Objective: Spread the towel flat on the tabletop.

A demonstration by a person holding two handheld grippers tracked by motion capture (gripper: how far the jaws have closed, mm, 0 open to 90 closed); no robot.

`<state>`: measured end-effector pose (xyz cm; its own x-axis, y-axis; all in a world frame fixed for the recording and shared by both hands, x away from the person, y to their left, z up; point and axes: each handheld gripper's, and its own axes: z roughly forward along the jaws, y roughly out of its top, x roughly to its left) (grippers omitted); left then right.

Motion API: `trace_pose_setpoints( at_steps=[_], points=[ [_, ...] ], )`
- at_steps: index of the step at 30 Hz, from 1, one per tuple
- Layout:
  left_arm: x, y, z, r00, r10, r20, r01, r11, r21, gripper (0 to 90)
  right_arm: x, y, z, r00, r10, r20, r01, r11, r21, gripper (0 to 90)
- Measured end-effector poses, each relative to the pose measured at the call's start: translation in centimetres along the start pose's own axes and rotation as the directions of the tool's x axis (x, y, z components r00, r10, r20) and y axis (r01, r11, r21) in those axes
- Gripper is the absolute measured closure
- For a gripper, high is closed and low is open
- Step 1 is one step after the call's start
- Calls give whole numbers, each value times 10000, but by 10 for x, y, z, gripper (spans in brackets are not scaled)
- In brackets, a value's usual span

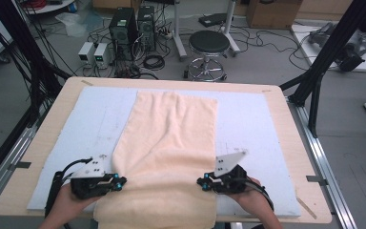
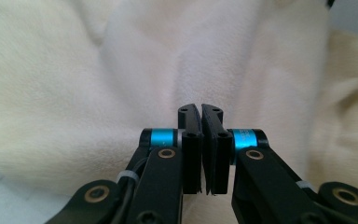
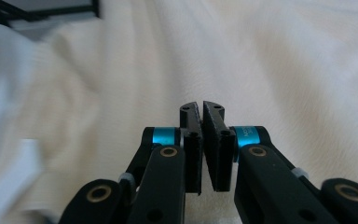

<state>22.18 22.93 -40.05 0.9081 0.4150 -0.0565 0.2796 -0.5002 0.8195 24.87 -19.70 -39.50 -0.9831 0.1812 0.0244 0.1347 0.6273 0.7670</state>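
While spread lengthwise down the tabletop's (image 1: 286, 129) middle, from near the far edge to over the near edge, cream towel (image 1: 171, 143) shows a bunched fold near front. Left gripper (image 1: 117, 182) at towel's left side, right gripper (image 1: 201, 182) at its right side; both jaws closed together, whether pinching cloth cannot tell.

Towel (image 1: 169, 143): soft, fluffy, matt cream cloth. Counter (image 1: 290, 143): pale smooth wood, covered by matt light-blue sheet (image 1: 248, 129). Left tongs (image 2: 201, 112), right tongs (image 3: 202, 108): matt black plastic, glossy blue metal collars.
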Motion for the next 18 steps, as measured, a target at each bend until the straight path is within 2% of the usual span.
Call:
trace_pose_setpoints(
  at_steps=[1,2,3,5,7,9,11,13,15,18],
  points=[
    [-3,0,-4,9999,65,126,-64,9999,-108,831,8,1,-5,9998,-191,19,191,9997,-119,806],
    [-4,-1,-6,10000,67,13,-67,9999,-112,772,13,2,-8,9993,-319,173,321,9994,-118,730],
    [-4,-1,-5,10000,9,-71,-9,10000,-50,664,15,4,-10,9991,-242,339,240,9997,44,693],
    [3,-3,-2,9999,-65,-124,66,10000,68,640,11,3,-10,9980,-227,590,214,9995,229,670],
    [12,-3,4,9995,-205,-241,209,9996,176,600,-2,1,-8,9955,-18,947,-7,9996,274,647],
    [24,-4,11,9986,-327,-409,337,9991,246,598,-14,-2,-5,9932,215,1143,-251,9992,303,633],
    [34,-5,16,9979,-500,-404,514,9982,323,598,-27,-8,1,9925,489,1123,-531,9980,348,627],
    [44,-6,20,9972,-652,-358,666,9969,414,600,-37,-15,9,9927,850,852,-902,9942,586,621],
    [51,-9,25,9965,-805,-214,818,9942,692,606,-40,-21,15,9905,943,1001,-1047,9890,1048,610],
    [52,-18,33,9963,-859,-87,863,9873,1330,604,-42,-28,21,9883,1105,1054,-1247,9824,1392,570]
  ],
)
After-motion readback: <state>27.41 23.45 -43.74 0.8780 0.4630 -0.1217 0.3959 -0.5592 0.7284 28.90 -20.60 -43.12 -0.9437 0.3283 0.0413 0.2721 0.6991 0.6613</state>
